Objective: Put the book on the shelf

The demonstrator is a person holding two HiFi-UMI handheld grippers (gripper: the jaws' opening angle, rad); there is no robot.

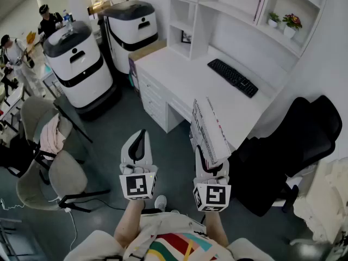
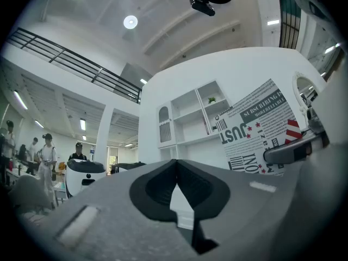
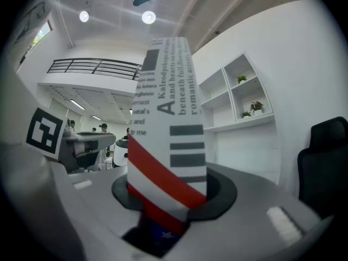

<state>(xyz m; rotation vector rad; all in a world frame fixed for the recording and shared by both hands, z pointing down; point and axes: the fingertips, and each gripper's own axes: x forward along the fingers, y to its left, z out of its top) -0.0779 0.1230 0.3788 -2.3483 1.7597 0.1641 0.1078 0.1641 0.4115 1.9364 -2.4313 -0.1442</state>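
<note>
The book (image 1: 209,128), a thick volume with a black-and-white newsprint cover and red stripes, is held edge-up in front of the white desk (image 1: 179,72). My right gripper (image 1: 210,161) is shut on its lower end. In the right gripper view the book (image 3: 169,118) rises straight up out of the gripper (image 3: 169,203). My left gripper (image 1: 141,139) hangs beside it to the left, shut with nothing in it; its pads (image 2: 187,181) meet at the tips. The book (image 2: 255,129) shows at the right of the left gripper view. The white shelf unit (image 1: 228,10) stands on the back of the desk.
A black keyboard (image 1: 232,77) lies on the desk. Small potted plants (image 1: 285,23) sit in the upper shelf. A black office chair (image 1: 293,145) stands right of me. Two white robots (image 1: 76,64) stand at the left, with grey chairs (image 1: 60,173) and people (image 1: 16,53) beyond.
</note>
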